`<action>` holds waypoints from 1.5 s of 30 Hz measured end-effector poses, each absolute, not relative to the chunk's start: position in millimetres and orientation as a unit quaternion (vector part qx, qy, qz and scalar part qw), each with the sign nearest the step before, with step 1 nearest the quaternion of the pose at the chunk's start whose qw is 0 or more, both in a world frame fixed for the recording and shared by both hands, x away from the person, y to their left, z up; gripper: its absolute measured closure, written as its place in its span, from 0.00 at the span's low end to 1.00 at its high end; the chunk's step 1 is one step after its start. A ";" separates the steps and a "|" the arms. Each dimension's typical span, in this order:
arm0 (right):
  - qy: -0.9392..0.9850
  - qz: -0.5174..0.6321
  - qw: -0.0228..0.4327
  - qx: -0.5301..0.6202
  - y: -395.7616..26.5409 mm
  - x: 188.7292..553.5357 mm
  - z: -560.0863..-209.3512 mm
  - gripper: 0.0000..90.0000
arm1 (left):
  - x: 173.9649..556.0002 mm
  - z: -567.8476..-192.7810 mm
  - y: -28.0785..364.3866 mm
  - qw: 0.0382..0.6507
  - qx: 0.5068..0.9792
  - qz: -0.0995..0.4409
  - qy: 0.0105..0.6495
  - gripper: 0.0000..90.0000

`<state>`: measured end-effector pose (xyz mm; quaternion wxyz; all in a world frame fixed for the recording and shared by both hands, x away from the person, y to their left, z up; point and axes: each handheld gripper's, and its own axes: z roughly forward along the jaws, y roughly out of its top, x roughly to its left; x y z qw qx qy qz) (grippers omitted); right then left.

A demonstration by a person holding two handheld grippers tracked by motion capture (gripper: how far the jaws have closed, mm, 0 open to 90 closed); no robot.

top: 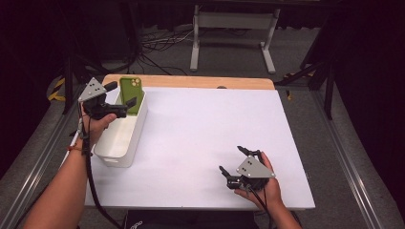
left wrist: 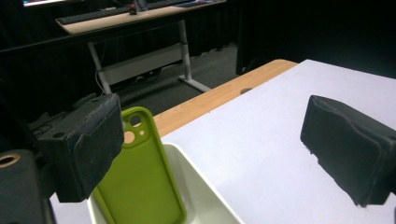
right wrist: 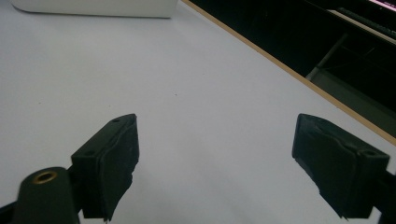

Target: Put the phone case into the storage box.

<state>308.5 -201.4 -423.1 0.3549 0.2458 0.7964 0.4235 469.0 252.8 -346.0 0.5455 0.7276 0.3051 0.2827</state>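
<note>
while the left hand-held gripper (top: 123, 94) is hovering with its jaws spread wide above the white bin (top: 125, 138), a green phone case (top: 131, 94) is standing upright inside the bin's far end, apparently leaning on its wall. the right hand-held gripper (top: 232, 161) is resting open and empty near the white tabletop's (top: 200, 124) front edge.

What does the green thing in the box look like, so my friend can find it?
Look at the white table, then the white bin at its left edge. Standing upright at the bin's far end is a lime-green phone case, back showing with camera holes, the one bright-coloured thing there.
</note>
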 end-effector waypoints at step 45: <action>0.791 0.433 0.352 0.251 -198.8 306.6 -422.6 0.18 | 420.5 -351.0 225.6 0.573 0.732 0.280 0.241 0.08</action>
